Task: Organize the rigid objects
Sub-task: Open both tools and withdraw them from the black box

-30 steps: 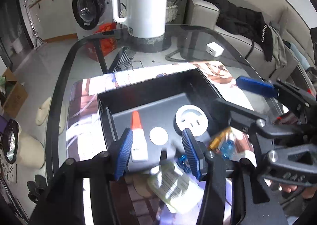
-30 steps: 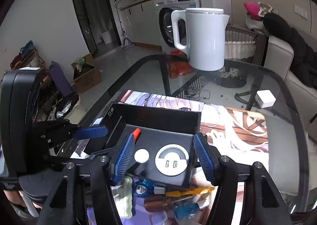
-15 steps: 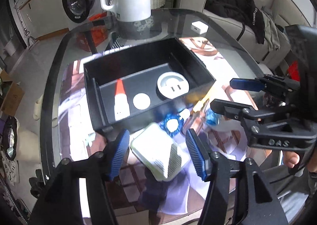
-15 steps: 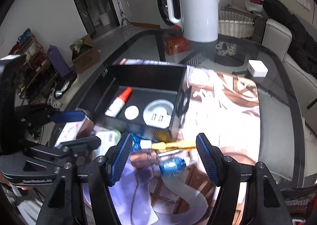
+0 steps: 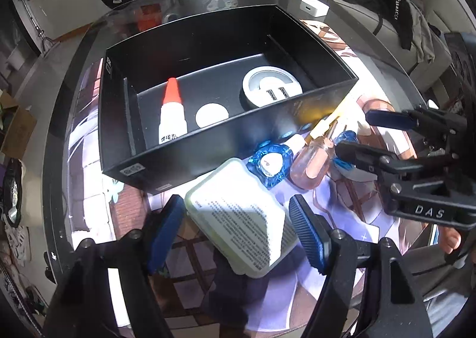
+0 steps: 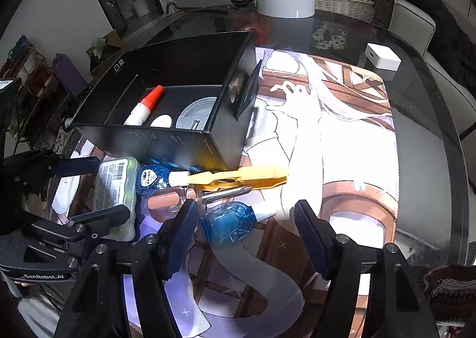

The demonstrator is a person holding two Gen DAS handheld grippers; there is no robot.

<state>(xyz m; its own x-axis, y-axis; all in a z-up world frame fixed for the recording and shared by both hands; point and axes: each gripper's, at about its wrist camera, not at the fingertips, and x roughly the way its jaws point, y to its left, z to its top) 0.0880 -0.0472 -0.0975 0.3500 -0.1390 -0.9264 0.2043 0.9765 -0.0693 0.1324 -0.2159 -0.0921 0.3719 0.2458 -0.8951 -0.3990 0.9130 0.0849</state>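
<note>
the pale green rounded plastic case with printed label (image 5: 241, 216) lay flat on the illustrated mat (image 6: 342, 144), just in front of the open black box (image 5: 208, 141), which served as landmark. it looked rigid, light and smooth, so its long flat sides seemed the best hold. the left gripper (image 5: 238, 228) straddled it, jaws having just widened, pads not pressing. right of the case, before the box, the right gripper (image 6: 247, 234) stood wide around a blue faceted plastic bottle (image 6: 229, 223).

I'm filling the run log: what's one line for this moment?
left tool: open, astride pale green case | right tool: open, over blue piece | black box: glue bottle inside
</note>
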